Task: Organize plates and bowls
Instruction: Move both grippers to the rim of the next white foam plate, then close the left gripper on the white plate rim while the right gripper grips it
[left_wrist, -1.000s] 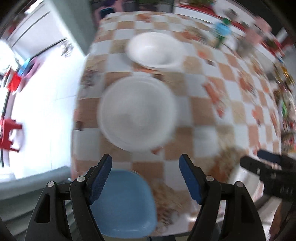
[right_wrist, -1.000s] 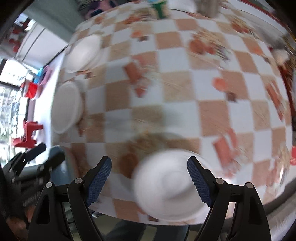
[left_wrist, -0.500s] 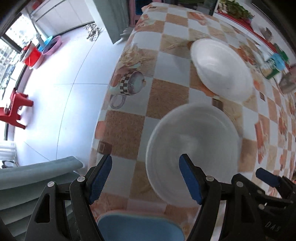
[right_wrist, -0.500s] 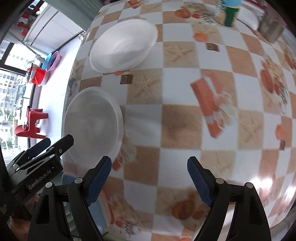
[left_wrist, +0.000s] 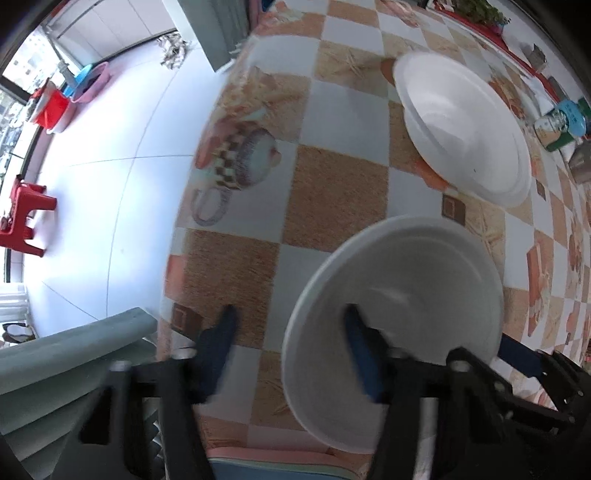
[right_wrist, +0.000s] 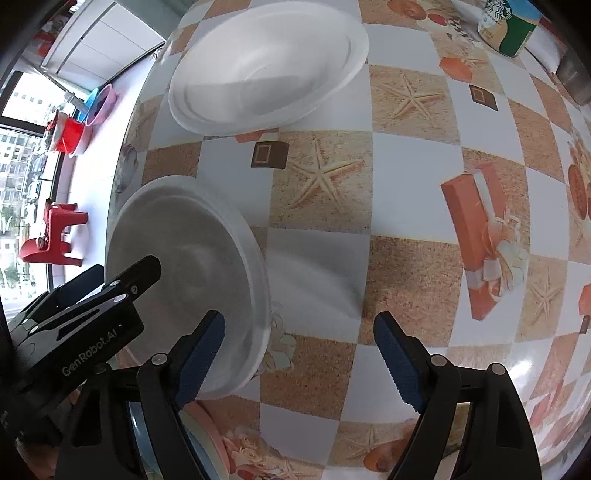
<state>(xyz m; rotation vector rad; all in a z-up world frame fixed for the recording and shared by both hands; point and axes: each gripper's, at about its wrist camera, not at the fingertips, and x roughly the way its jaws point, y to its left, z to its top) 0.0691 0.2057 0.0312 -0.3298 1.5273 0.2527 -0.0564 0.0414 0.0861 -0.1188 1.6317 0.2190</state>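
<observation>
Left wrist view, L gripper (left_wrist: 291, 350) pointing down, jaws closing astride near bowl (left_wrist: 402, 295) rim at table (left_wrist: 332, 192) edge, not yet pinching, R gripper (right_wrist: 301, 360) hovering beside it, jaws narrowing, nothing between.

Left gripper (left_wrist: 290, 328) pointing down, fingers closing; right gripper (right_wrist: 299, 339) pointing down, fingers narrowing, nothing between
</observation>
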